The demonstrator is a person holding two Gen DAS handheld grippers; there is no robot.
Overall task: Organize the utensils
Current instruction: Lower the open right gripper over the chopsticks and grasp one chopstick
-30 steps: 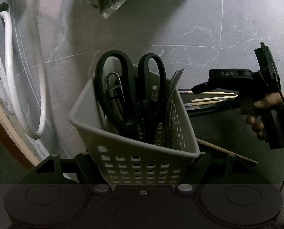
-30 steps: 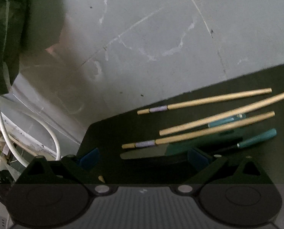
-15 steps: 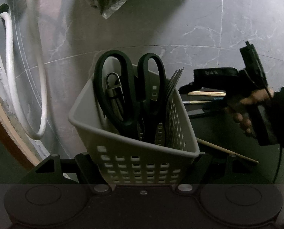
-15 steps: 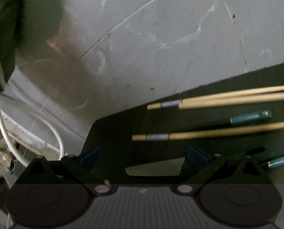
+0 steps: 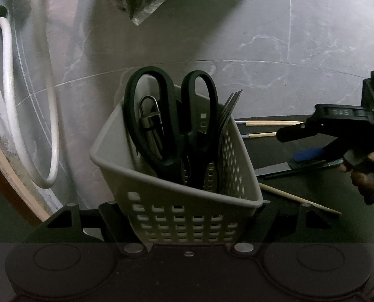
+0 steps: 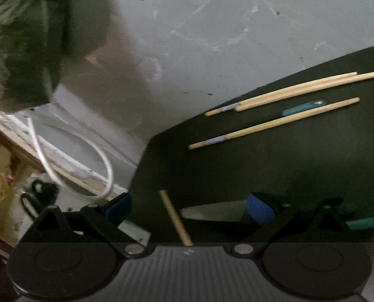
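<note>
The left gripper (image 5: 187,229) clamps a perforated grey plastic basket (image 5: 177,201) holding black-handled scissors (image 5: 172,120) and forks (image 5: 227,115). The right gripper (image 6: 187,209) stands wide over a dark mat (image 6: 287,163), above what looks like a blurred knife blade (image 6: 212,212); slim wooden chopsticks (image 6: 275,123) lie beyond.

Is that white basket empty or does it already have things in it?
Not empty: the white basket holds black scissors and forks standing upright.

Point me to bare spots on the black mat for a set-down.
Free: the black mat between the lower purple-banded chopstick and the knife blade. Crowded: the far edge, where chopsticks and a teal handle bunch, and the near strip around the right claw.
</note>
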